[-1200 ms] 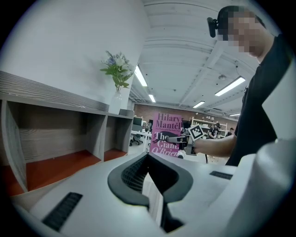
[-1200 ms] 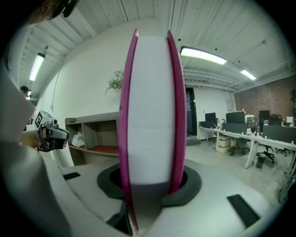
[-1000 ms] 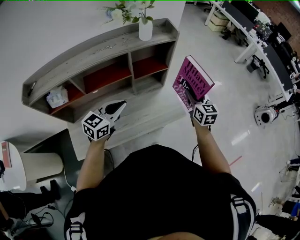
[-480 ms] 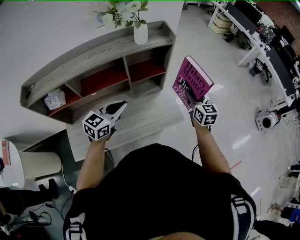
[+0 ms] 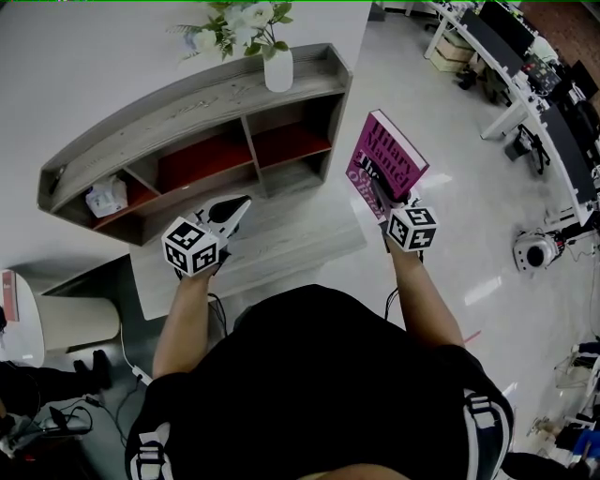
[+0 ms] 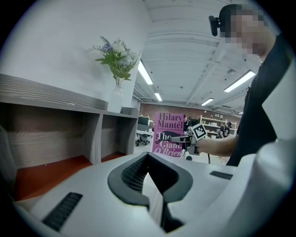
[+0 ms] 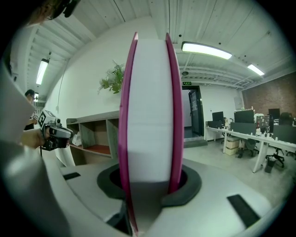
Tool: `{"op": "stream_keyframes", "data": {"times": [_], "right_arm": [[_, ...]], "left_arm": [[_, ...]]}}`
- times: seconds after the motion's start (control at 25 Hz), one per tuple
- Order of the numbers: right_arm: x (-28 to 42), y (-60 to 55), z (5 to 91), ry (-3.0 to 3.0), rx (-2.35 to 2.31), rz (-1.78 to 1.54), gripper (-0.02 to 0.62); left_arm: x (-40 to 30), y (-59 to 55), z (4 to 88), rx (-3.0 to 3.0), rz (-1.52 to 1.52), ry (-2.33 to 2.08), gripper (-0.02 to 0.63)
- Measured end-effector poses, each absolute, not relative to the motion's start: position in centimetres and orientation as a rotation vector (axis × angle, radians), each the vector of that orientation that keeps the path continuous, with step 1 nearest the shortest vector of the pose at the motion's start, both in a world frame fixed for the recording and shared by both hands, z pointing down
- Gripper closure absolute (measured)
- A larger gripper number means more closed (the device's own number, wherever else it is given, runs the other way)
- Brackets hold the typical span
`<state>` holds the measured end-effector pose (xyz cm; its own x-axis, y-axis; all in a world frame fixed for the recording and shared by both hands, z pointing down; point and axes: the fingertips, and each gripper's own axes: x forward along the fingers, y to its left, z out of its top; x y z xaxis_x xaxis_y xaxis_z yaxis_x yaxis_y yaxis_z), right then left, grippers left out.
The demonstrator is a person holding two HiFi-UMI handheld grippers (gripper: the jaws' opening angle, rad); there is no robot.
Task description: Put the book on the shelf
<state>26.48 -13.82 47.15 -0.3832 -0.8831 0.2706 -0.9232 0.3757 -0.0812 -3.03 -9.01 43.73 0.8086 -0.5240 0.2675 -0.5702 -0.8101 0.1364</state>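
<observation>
- The right gripper [image 5: 383, 193] is clenched on the lower edge of the book [image 5: 385, 159]. In the right gripper view the two magenta covers and the white page block [image 7: 148, 106] stand upright between its dark pads [image 7: 182, 187].
- The book is held in the air, spine away from the person, and its magenta cover with the print "Hilary Mantel" faces left. The left gripper view shows that cover [image 6: 168, 134] with the right gripper [image 6: 185, 138] on it.
- The book hangs over the pale floor [image 5: 450, 216], just off the right end of the shelf [image 5: 197, 101] and not touching it.
- The left gripper [image 5: 230, 214] has its jaws drawn together, with nothing between them. From its own view the dark pads [image 6: 132, 173] meet in a narrow slit.
- This gripper hovers over the grey wooden ledge [image 5: 281, 234] at the foot of the shelf, pointing toward the open compartments.
- The shelf is grey wood with red-lined compartments [image 5: 202, 159]. A white packet [image 5: 103, 197] lies in the leftmost one.
- On the shelf top, near the right end, stands a white vase [image 5: 278, 67] with white flowers and green leaves [image 5: 234, 17].
- Far to the right, office desks [image 5: 525, 84] line the floor, well apart from the shelf.
</observation>
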Motion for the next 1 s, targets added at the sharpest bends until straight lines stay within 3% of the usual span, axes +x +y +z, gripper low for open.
{"op": "stream_keyframes", "data": {"times": [1.0], "right_arm": [[28.5, -15.4, 47.7, -2.473, 1.622, 0.356, 0.445]], "left_arm": [[-1.8, -9.3, 44.9, 2.737, 0.354, -0.898, 0.586]]}}
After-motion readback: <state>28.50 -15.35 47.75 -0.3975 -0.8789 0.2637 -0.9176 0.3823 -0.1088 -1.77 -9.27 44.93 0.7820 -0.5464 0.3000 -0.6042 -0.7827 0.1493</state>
